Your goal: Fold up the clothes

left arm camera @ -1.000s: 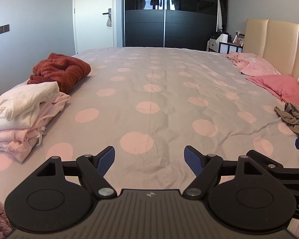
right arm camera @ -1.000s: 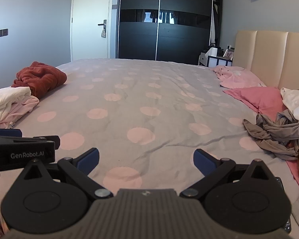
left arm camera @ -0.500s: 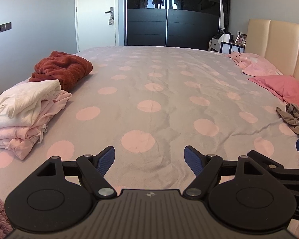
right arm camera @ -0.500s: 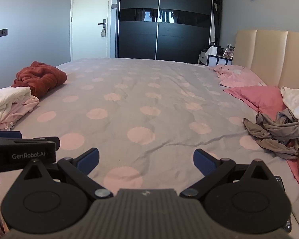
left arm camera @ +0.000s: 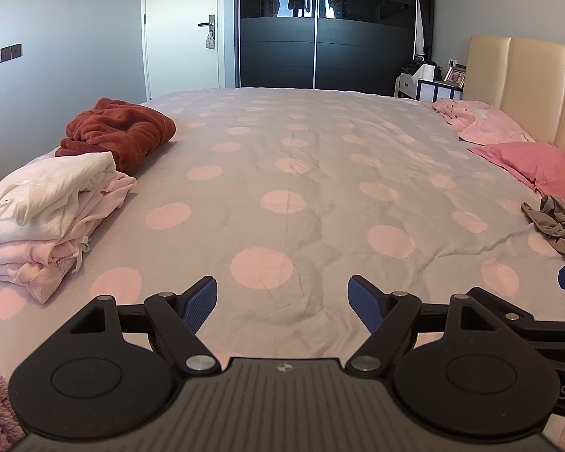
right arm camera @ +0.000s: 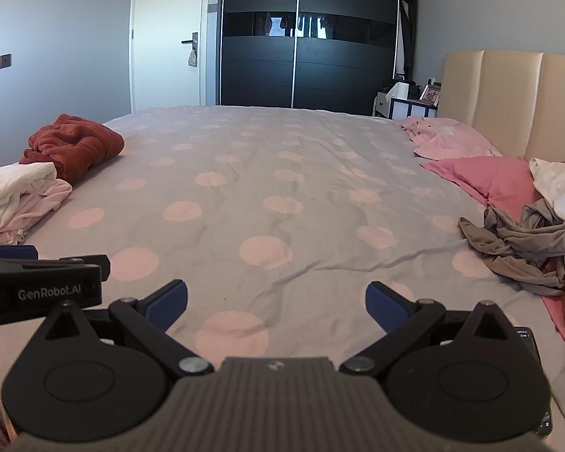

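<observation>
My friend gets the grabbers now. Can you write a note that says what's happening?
Left gripper: jaws open, empty, above the bed.
Right gripper: jaws open, empty.
Done: folded white and pink stack at the bed's left edge, rust-red garment behind it.
Left: crumpled grey garment and white clothes on the right, by the pink pillow. Probably take the grey one next.
</observation>
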`<state>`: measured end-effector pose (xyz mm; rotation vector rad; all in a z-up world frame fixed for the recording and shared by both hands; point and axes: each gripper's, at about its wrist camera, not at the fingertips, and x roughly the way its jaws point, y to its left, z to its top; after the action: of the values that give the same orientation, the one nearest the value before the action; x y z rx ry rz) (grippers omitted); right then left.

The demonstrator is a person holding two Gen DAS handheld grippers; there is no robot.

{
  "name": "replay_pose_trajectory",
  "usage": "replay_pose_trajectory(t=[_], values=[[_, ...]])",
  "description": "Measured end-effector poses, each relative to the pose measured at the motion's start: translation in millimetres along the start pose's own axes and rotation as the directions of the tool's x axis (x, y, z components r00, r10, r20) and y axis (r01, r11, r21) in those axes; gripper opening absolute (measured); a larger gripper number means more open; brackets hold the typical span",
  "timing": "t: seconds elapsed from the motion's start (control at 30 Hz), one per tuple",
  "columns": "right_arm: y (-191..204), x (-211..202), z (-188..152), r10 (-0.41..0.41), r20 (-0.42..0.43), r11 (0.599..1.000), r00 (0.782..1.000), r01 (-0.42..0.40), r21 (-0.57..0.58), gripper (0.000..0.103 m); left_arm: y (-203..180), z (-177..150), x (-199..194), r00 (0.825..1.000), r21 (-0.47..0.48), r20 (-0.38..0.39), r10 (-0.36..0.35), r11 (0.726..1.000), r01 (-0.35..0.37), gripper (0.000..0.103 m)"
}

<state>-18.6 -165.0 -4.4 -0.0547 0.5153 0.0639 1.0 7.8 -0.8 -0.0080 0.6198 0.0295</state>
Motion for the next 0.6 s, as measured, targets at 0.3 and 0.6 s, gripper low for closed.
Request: replay_pose_trajectory(t=[0.3,0.6], values=[[-0.4,0.5,-2.0,-0.002,-0.002,1.000,1.000,0.002,0.003,0.102,-2.0,-1.0,-0.2,1.000,0.014,0.006,0.004,1.000,-0.004,0.076],[-1.2,-0.4,-2.7,-0.003,-0.009,1.000,1.000,0.003,0.008,0.102,-3.4,-0.9,-1.5,1.000,0.020,0.007,0.007,1.000,-0.007,0.076]])
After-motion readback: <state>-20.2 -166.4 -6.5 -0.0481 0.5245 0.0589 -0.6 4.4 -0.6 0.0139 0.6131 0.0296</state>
